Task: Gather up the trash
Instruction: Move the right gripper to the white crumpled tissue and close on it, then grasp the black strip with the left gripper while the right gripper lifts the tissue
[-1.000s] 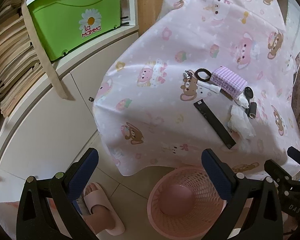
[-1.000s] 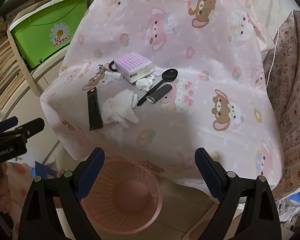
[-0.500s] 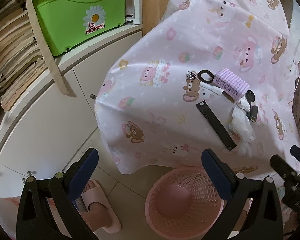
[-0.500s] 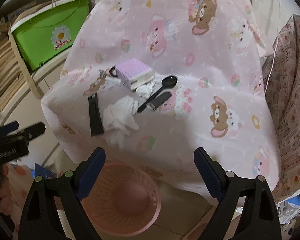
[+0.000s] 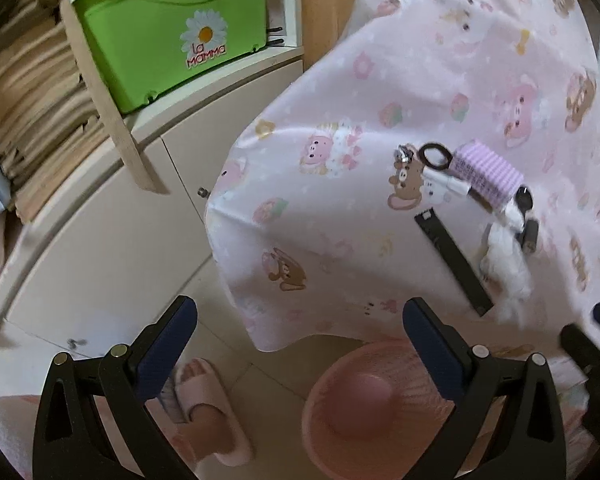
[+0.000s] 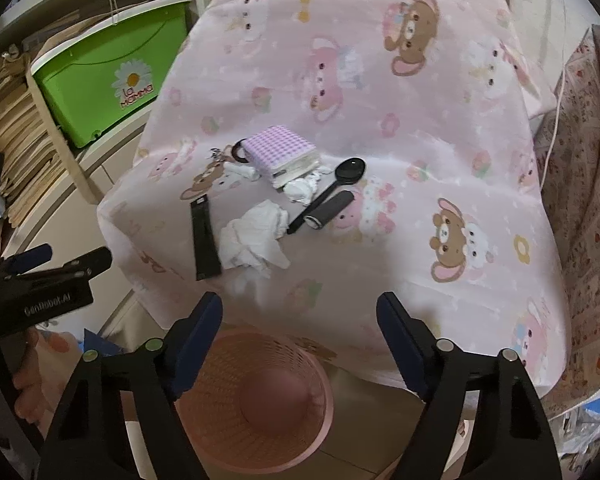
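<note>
Hovering apart over the floor, left gripper (image 5: 298,332) spread wide, nothing between its fingers. Beyond it, green storage box (image 6: 108,68) on a shelf at far left. Further right, on the pink cartoon-print cloth (image 6: 380,92): black flat strip (image 6: 205,238), then large crumpled tissue (image 6: 254,238) just beside it, smaller crumpled tissue (image 6: 300,190) against the purple checked notebook (image 6: 282,150), black spoon (image 6: 332,186) and black cylinder (image 6: 330,210). Below the cloth edge, pink mesh basket (image 6: 300,360) on the floor. Right gripper (image 6: 299,322) above that basket, jaws just been narrowing yet open wide, gripping nothing.
</note>
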The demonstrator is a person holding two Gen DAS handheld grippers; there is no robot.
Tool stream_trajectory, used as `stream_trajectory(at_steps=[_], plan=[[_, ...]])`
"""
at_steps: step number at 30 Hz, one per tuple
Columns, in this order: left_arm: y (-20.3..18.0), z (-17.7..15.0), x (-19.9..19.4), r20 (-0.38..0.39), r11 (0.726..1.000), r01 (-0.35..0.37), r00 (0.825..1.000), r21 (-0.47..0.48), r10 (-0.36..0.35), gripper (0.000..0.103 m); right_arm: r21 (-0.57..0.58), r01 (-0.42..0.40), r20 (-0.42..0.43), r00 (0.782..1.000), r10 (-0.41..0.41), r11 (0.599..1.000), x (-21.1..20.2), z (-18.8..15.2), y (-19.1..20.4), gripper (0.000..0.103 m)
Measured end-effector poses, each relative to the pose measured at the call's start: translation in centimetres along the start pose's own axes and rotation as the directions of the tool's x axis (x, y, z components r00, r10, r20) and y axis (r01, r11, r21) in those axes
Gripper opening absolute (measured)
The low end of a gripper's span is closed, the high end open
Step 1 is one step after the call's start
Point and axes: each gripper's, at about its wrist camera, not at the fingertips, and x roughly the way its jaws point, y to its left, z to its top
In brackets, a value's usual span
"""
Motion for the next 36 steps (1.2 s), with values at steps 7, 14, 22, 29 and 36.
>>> stream_trajectory(at_steps=[7, 14, 22, 29, 36], plan=[[2.1, 0.6, 0.3, 0.000, 0.997, -0.027, 1.000, -0.071, 0.027, 0.101, -0.028, -0.073, -0.038, 0.997, 0.072, 0.997, -0.1, 2.8, 0.9, 0.071], [2.4, 0.8, 1.3, -0.021, 0.995, -0.046, 0.999, -0.085, 0.044, 0.101, -0.078, -0.058, -0.062, 0.997, 0.053, 0.995, 3.3, 4.4, 1.1, 0.059], [1.5, 0.8, 1.7, -0.024, 0.998, -0.038, 0.999, -0.048, 0.037, 0.101, -0.110, -0.111, -0.127, 0.987, 0.097, 0.988, 6.8, 4.5, 2.3, 0.050], [1.2, 0.8, 1.9, -0.032, 0.999, -0.032, 0.999, -0.042, 0.030, 0.101, -0.133, -0.088, -0.123, 0.990, 0.072, 0.987, 7.2, 4.5, 2.7, 0.016], [0.9, 0.5, 1.5, -0.016, 0.999, -0.032, 0.999, -0.031, 0.032, 0.101, -0.133, -0.112, -0.043, 0.993, 0.107, 0.985, 4.6, 4.4, 2.1, 0.004]])
